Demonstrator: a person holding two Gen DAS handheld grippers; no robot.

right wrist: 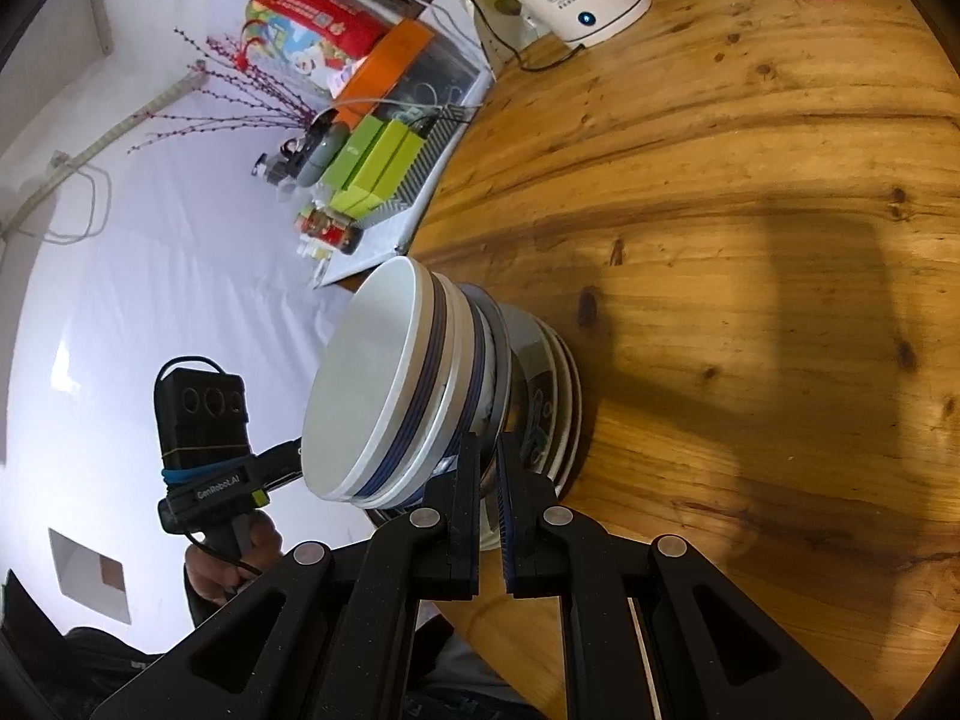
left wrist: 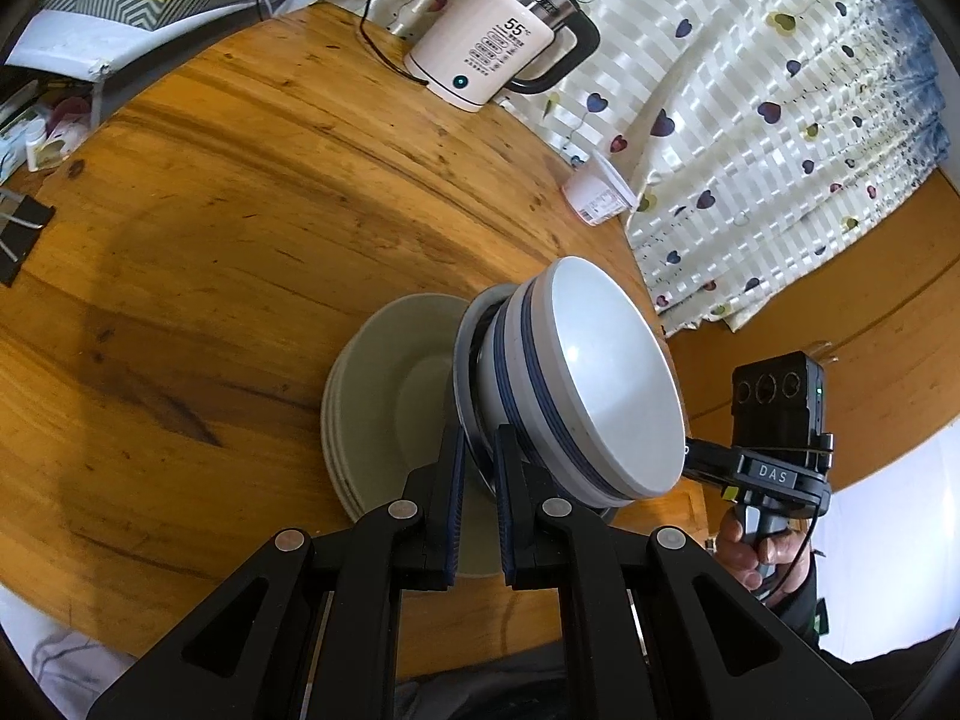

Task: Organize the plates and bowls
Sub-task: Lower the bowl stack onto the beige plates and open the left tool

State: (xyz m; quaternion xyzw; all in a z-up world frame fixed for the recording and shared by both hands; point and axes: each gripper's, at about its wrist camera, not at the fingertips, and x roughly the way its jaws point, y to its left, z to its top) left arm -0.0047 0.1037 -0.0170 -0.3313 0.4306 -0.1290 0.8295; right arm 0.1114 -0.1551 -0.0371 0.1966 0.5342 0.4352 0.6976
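Observation:
A stack of white bowls with blue bands point(left wrist: 606, 378) sits on a metal-rimmed plate point(left wrist: 465, 372). My left gripper point(left wrist: 477, 450) is shut on that plate's rim from one side. My right gripper point(right wrist: 489, 456) is shut on the rim from the opposite side, with the bowls point(right wrist: 372, 384) beside its left finger. The load is just above a stack of pale plates point(left wrist: 384, 396) on the round wooden table point(left wrist: 210, 210). In the right wrist view the pale plates point(right wrist: 567, 384) show behind the held plate. Whether the load touches them I cannot tell.
A white electric kettle point(left wrist: 486, 48) with a cord stands at the table's far edge, next to a small pink-white cup point(left wrist: 597, 195). A heart-patterned cloth point(left wrist: 780, 120) hangs beyond. Boxes and jars point(right wrist: 372, 168) crowd a shelf beside the table.

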